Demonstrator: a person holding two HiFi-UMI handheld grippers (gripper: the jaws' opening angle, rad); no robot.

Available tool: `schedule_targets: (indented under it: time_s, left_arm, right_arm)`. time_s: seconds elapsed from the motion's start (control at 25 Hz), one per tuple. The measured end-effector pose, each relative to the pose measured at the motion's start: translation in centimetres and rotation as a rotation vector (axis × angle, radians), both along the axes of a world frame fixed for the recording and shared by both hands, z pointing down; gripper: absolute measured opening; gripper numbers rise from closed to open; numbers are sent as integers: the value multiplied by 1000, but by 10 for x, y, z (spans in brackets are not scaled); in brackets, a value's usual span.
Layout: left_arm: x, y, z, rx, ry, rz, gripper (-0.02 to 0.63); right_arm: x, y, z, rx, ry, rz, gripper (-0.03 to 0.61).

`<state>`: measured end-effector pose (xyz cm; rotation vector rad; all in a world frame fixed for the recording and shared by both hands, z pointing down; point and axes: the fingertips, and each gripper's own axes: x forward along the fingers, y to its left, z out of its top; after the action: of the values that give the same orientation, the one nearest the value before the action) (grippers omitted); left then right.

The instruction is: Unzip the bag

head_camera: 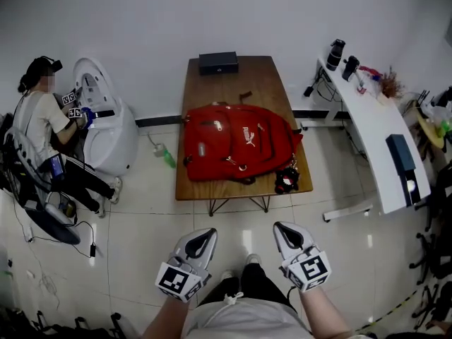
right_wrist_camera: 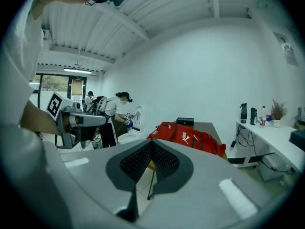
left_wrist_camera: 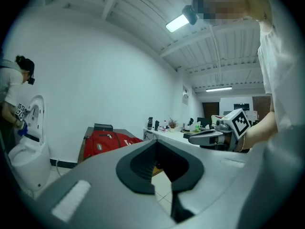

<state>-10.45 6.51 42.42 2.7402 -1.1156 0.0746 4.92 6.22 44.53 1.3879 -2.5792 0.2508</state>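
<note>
A red backpack lies flat on a brown wooden table, zippers closed as far as I can see. It also shows far off in the left gripper view as the backpack and in the right gripper view as the backpack. My left gripper and right gripper hang side by side close to my body, well short of the table's near edge. Both have their jaws together with nothing between them. The left gripper and right gripper point toward the table.
A black box sits at the table's far end, and a small dark charm at its front right corner. A white desk with bottles stands at the right. A person sits by a white machine at the left. A green bottle lies on the floor.
</note>
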Motion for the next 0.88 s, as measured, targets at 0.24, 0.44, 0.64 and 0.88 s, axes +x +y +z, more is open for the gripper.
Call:
schedule_targets:
  time_s: [0.24, 0.44, 0.64, 0.88]
  left_arm:
    - [18, 50, -8, 34, -8, -7, 8]
    - [44, 83, -15, 46, 10, -47, 8]
    - [59, 108, -16, 28, 33, -67, 8]
    - [62, 111, -22, 51, 15, -63, 8]
  right_arm:
    - [-1, 51, -13, 53, 0, -54, 8]
    - [12, 79, -17, 82, 4, -108, 8]
    - [16, 102, -26, 90, 7, -144, 8]
    - [17, 107, -33, 88, -6, -138, 6]
